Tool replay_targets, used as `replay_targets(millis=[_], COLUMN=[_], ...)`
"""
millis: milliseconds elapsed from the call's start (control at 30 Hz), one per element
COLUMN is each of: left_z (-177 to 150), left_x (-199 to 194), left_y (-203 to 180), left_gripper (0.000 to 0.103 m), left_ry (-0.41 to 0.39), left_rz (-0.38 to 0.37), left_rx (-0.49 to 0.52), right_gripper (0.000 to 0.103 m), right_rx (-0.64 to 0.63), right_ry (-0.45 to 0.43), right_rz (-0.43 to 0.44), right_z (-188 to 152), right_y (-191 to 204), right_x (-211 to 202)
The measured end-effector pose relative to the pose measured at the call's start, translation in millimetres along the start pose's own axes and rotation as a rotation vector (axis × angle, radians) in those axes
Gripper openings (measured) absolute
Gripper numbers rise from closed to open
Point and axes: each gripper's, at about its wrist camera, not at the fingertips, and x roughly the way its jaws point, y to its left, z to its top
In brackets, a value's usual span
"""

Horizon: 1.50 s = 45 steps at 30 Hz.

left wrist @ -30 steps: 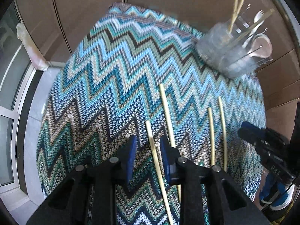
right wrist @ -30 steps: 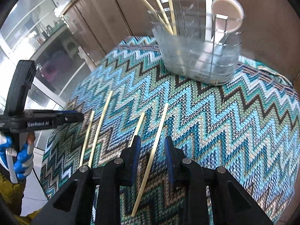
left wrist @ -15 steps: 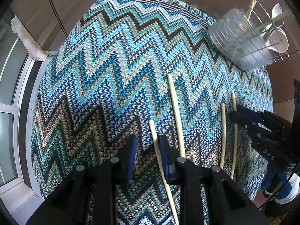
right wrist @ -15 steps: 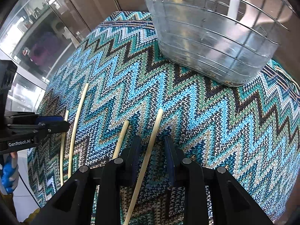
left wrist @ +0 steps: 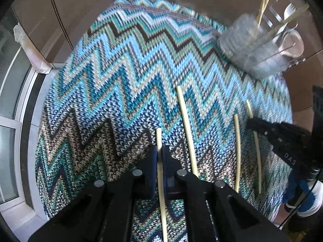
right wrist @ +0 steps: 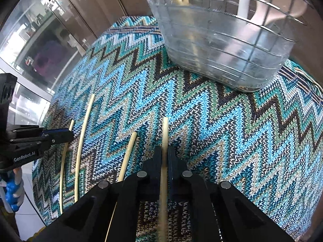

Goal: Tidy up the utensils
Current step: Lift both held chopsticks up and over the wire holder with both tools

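Between the pads of the left gripper (left wrist: 159,157) a pale chopstick (left wrist: 160,177) sits pinched, its blunt end poking out ahead of the fingertips and its long tail running back under the gripper body; the right gripper (right wrist: 165,157) is clamped the same way on a second chopstick (right wrist: 165,133), gripped close to its forward end. Both grips sit near one end of a thin, smooth rod, so I judge the main risk to be pivoting: as either hand lifts, the long free tail may swing down, twist in the pads or slip out. Just beside the right gripper's stick lies a loose chopstick (right wrist: 128,157), close enough that a sideways lift could nudge or roll it. Two more loose sticks (right wrist: 80,141) lie farther left on the zigzag knitted cloth (right wrist: 222,141), near the other gripper, and its rough weave could snag a dragged tip. Beyond stands the clear wire-framed holder (right wrist: 222,60), already holding chopsticks and white utensils; a drooping stick may catch its rim or miss its compartment, and two hands arriving together could collide.
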Motion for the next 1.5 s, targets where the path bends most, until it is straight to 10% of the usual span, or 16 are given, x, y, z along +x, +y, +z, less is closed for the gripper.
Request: replay_targets(millis=[767, 1500], left_z=[-41, 88], left_x=[-140, -255], left_y=[-13, -113], left_gripper=[0.004, 0.004], left_ry=[-0.426, -0.984], left_rz=[-0.101, -0.222], left_rx=[0.016, 0.005], right_gripper=[0.005, 0.005], right_rx=[-0.078, 0.000], right_ry=[-0.440, -1.042], right_rz=[0.046, -0.033], right_z=[-70, 69], right_y=[36, 14], right_x=[-134, -240])
